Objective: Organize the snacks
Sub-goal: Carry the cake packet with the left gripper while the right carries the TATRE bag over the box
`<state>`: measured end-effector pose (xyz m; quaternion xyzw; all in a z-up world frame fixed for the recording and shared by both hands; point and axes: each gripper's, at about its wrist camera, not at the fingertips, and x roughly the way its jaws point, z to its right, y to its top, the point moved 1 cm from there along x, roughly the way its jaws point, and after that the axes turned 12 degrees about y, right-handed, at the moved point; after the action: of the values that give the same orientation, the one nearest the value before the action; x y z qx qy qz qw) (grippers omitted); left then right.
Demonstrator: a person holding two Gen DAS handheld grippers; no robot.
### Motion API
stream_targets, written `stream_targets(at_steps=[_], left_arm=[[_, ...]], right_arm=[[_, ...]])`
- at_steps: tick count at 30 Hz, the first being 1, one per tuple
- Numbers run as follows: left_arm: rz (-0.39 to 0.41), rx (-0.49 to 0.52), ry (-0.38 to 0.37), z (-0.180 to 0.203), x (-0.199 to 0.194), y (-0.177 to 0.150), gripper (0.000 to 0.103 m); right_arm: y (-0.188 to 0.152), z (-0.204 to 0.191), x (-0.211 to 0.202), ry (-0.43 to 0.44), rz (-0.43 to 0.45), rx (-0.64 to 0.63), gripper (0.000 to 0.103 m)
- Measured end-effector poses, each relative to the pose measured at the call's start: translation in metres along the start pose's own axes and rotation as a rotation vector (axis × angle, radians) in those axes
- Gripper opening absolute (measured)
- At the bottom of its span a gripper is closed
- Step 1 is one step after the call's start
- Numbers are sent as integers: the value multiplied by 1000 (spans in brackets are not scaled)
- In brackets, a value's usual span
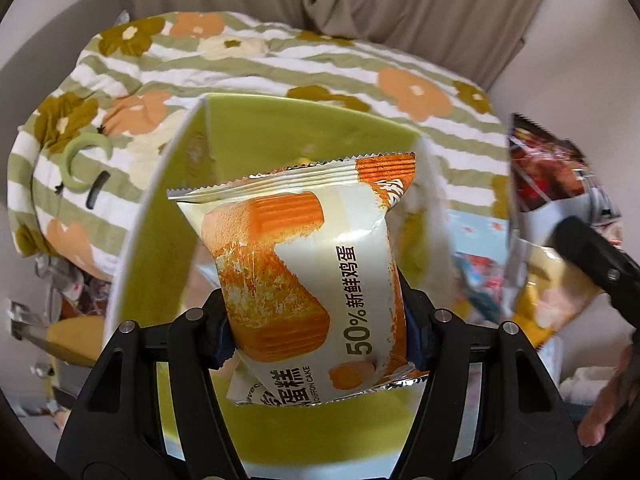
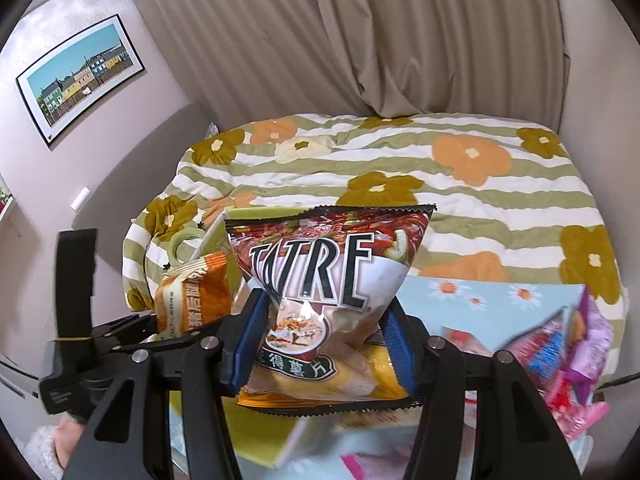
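A bed with a striped, flower-printed quilt (image 2: 500, 200) fills the room below beige curtains (image 2: 360, 40), with a framed picture (image 2: 80, 76) on the wall to the left. Nearest the left camera, the left gripper (image 1: 318, 344) has its jaws closed partway on a chiffon cake packet (image 1: 304, 264), pinched by its lower end so its long axis runs up and away from the jaws. Directly behind and under the packet stands a green box (image 1: 256, 128) with white outer walls, its mouth open toward the packet; what it holds is mostly hidden, though something pale and yellow shows by its right wall. The right gripper (image 2: 320, 344) clamps a potato chip bag (image 2: 328, 276) across its lower half, top seal upward. Seen from the right camera, the green box lies ahead and left, beyond the cake packet, so the left hand looks nearer to it and likely drops first. Loose pink and blue snack packets (image 2: 568, 352) lie to the right on a pale blue floral sheet (image 2: 500, 312).
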<state>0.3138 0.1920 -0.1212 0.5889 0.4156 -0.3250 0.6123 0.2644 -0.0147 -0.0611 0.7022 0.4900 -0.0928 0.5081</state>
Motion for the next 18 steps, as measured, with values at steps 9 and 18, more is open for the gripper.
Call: stream_targets(at_steps=[9,18], left_arm=[[-41,100,53,-28,62,36,72],[-34,107,62,-41,66,25,101]], right_arm=[[11,-13,63,-28,-58,56,52],[3,-9,86,-62,-128,77,52]])
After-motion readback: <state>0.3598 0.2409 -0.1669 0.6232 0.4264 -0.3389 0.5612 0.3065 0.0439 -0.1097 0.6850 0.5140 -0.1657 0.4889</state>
